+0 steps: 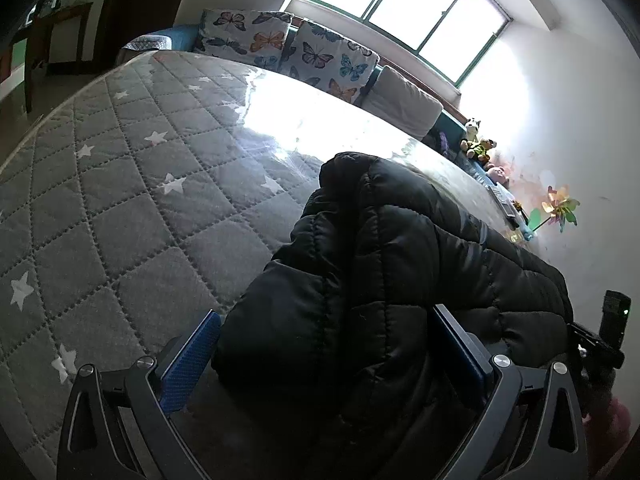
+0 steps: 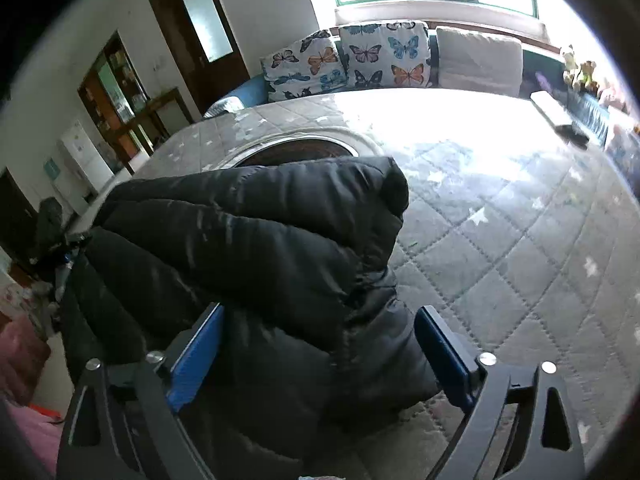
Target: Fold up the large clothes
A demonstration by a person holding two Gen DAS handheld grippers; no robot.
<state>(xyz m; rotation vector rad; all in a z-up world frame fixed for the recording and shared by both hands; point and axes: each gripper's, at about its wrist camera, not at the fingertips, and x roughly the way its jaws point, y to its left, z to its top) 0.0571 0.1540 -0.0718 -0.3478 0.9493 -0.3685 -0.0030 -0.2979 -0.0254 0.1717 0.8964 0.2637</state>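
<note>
Here, in the left wrist view, a black puffer jacket (image 1: 380, 264) lies bunched on a grey quilted mattress (image 1: 120, 208) printed with white stars. The left gripper (image 1: 326, 344) has its blue-padded fingers (image 1: 192, 356) spread wide, one on either side of a thick fold of the jacket; whether the pads press the cloth cannot be told. Sun from the window (image 1: 404, 4) glares off the middle of the mattress. Butterfly pillows (image 1: 304, 52) and a plain cushion (image 1: 404, 100) lean along the far edge. Soft toys (image 1: 478, 144) and a pinwheel (image 1: 558, 210) sit by the white wall on the right. Part of the other gripper shows at the right edge.

In the right wrist view, the jacket (image 2: 256, 252) rises in a puffy heap at the near left of the mattress (image 2: 500, 240). The right gripper (image 2: 320, 340) also stands wide, its fingers (image 2: 444, 352) straddling a lower fold. A dark round shape lies on the mattress behind the jacket. Behind stand a dark door (image 2: 200, 36), a wooden shelf unit (image 2: 116, 92) and the pillows (image 2: 360, 56) under the window.
</note>
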